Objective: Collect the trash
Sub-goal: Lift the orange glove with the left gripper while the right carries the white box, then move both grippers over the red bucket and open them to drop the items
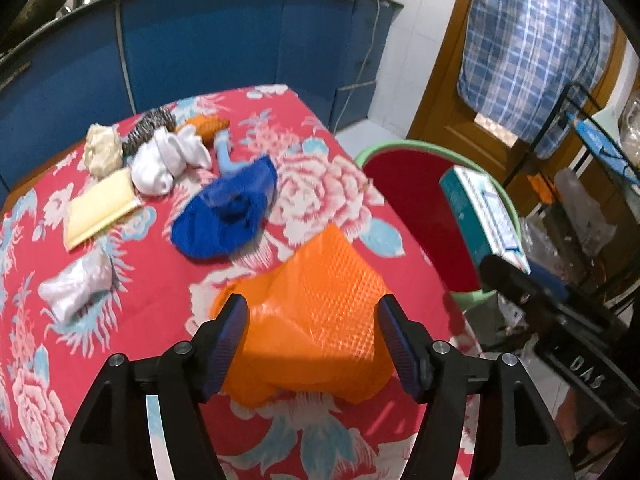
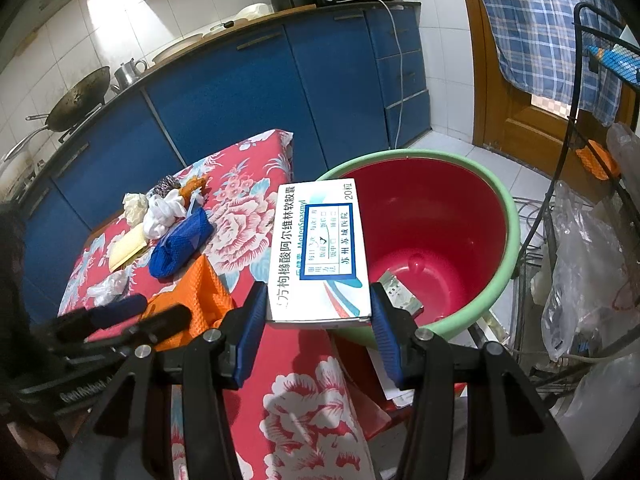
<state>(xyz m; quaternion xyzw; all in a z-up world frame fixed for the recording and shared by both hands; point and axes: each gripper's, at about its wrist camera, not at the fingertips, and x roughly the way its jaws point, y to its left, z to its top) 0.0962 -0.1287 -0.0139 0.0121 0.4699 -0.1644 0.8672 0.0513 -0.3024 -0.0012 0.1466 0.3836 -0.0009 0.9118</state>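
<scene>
An orange plastic bag [image 1: 320, 300] lies on the red floral tablecloth [image 1: 160, 300] near its right edge. My left gripper [image 1: 314, 344] stands open over it, the bag filling the gap between the blue pads. My right gripper [image 2: 318, 300] is shut on a white medicine box [image 2: 320, 248], holding it at the near rim of a red basin with a green rim [image 2: 508, 216] beside the table. A small packet [image 2: 400, 296] lies inside the basin. The left wrist view also shows the basin [image 1: 384, 148] and the box [image 1: 480, 208].
More scraps sit further back on the table: a blue mesh cloth [image 1: 228, 212], white cloth [image 1: 164, 160], a yellow packet [image 1: 100, 212], crumpled clear plastic [image 1: 76, 288], a steel scourer [image 1: 154, 124]. Blue cabinets [image 1: 200, 40] stand behind. A wire rack [image 2: 580, 200] with bags is at the right.
</scene>
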